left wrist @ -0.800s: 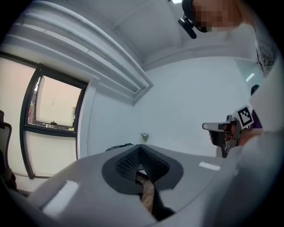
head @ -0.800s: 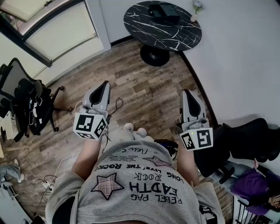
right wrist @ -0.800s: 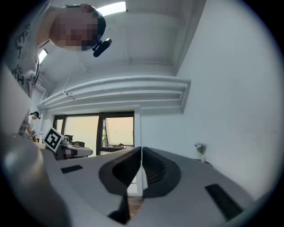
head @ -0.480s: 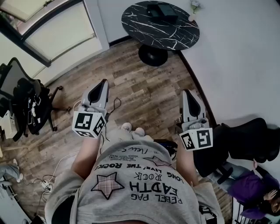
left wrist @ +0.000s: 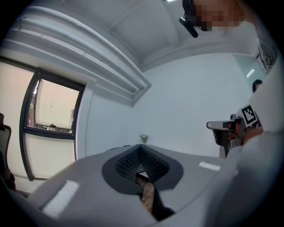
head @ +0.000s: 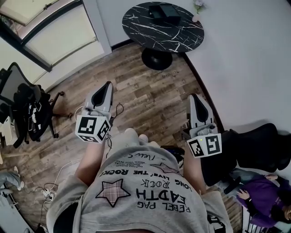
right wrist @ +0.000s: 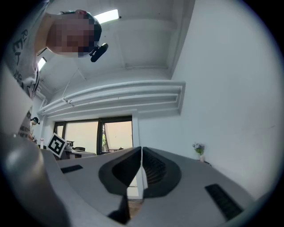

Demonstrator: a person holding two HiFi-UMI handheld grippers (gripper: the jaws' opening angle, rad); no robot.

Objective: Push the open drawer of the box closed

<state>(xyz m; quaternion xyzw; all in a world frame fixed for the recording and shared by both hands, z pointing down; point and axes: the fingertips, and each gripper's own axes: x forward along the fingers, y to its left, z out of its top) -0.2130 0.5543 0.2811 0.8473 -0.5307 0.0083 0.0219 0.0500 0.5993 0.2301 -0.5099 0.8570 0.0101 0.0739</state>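
Observation:
A dark box [head: 163,11] sits on a round black marble table [head: 159,31] at the far end of the room; from here I cannot tell how its drawer stands. Both grippers are held at waist height over the wooden floor, well short of the table. My left gripper [head: 108,85] points forward with its jaws meeting at the tips, nothing between them [left wrist: 141,147]. My right gripper [head: 194,96] is shut and empty too [right wrist: 141,149]. Neither gripper view shows the box.
A small flower vase [head: 196,9] stands at the table's far edge, by the white wall on the right. A black office chair [head: 27,107] with clothes stands at left, another dark chair [head: 257,145] at right. A seated person in purple [head: 266,200] is at bottom right. Cables [head: 50,191] lie on the floor.
The table and box have drifted slightly left in the head view as I step. Both grippers keep nearly the same pose and stay shut. The person in purple has shifted.

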